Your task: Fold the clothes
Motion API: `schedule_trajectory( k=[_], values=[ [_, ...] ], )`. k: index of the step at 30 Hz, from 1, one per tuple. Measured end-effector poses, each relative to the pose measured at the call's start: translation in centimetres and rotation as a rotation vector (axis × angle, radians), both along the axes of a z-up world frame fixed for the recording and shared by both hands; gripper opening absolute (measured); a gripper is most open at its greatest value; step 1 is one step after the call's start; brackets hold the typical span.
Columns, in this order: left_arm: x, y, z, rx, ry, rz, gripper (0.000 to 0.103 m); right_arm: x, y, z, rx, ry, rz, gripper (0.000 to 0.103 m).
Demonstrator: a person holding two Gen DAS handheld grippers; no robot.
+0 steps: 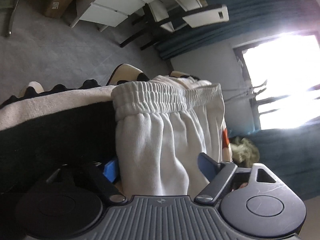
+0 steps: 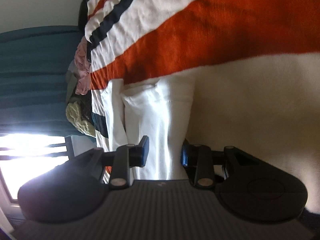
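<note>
The white ribbed garment with an elastic waistband point(image 1: 160, 132) is set between the left gripper's point(image 1: 158, 168) jaws, its waistband ahead of them. A striped fleece blanket point(image 2: 200, 40) is spread beneath and beyond the right gripper's point(image 2: 165, 152) jaws, with white fabric between them.

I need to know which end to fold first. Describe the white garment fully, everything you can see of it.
The white garment looks like soft ribbed knit, probably sweatpants or shorts. Its gathered elastic waistband runs across the far end in the left wrist view, with pleats fanning toward the camera. It lies on a striped blanket of orange, cream and dark bands. The left gripper straddles the bunched cloth near the waistband; whether its pads press is unclear. The right gripper pinches another bunched, hemmed part.
</note>
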State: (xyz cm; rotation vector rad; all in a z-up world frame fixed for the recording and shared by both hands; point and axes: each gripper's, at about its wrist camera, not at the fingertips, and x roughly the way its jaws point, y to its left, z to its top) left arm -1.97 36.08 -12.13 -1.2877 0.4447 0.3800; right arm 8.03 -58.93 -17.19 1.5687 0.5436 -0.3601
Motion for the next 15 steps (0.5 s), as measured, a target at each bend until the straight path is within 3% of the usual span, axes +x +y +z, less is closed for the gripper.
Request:
schedule_trajectory(
  k=[3,5,8,12,14,15],
  values=[
    [-0.1,0.2,-0.2,0.009,-0.071,0.010,0.056,0.7,0.0,-0.2,-0.023,0.024,-0.002,0.034],
    [-0.1,0.1,-0.6,0.038,-0.050,0.029,0.051,0.3,-0.1,0.0,-0.072,0.061,-0.067,0.025],
    [0.4,0.1,-1.5,0.036,-0.010,0.052,0.026,0.2,-0.3,-0.6,-0.077,0.070,-0.100,0.022],
    [0.9,0.2,-1.4,0.037,-0.002,0.057,0.017,1.3,-0.2,-1.5,-0.025,0.028,-0.052,0.019],
    [1.2,0.1,-0.9,0.054,0.011,0.052,0.013,1.5,-0.1,-1.1,-0.070,0.043,-0.055,0.006],
    [1.3,0.0,-0.5,0.064,0.015,0.049,0.011,1.3,0.0,-0.5,-0.106,0.043,-0.068,0.005]
  ],
)
